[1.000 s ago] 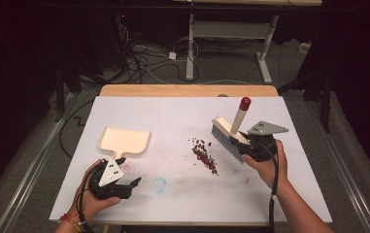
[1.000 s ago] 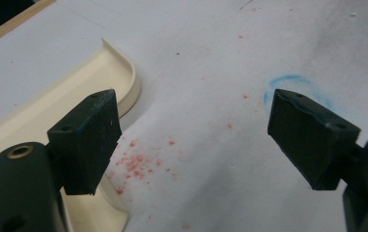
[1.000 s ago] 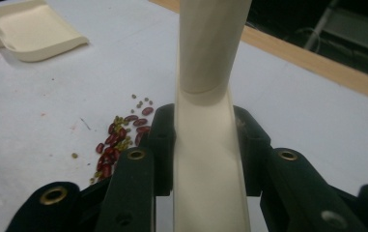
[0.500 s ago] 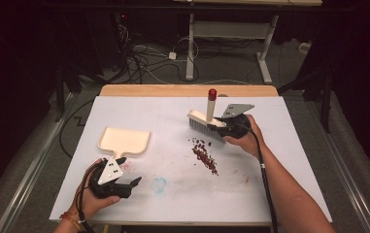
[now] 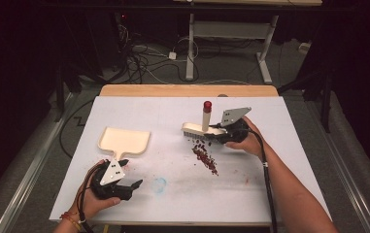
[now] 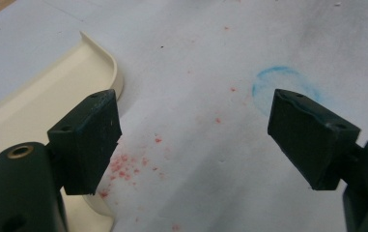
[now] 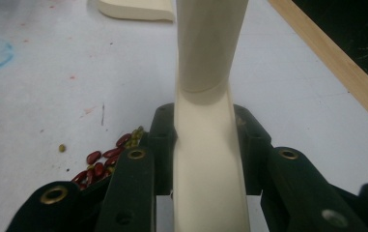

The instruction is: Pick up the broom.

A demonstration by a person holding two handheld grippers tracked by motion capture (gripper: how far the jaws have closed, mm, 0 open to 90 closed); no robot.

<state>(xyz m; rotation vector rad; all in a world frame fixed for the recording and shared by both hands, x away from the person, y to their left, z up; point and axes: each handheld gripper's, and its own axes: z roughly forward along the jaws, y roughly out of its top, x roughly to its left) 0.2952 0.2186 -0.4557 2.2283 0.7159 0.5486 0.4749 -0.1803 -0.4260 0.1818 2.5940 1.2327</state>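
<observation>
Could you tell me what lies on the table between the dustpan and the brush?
In the high view, only bare white table lies between the dustpan and the brush.

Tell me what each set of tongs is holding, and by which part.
Right tongs clamp the brush by its cream back, at the handle's base. Left tongs stand open, holding nothing.
</observation>
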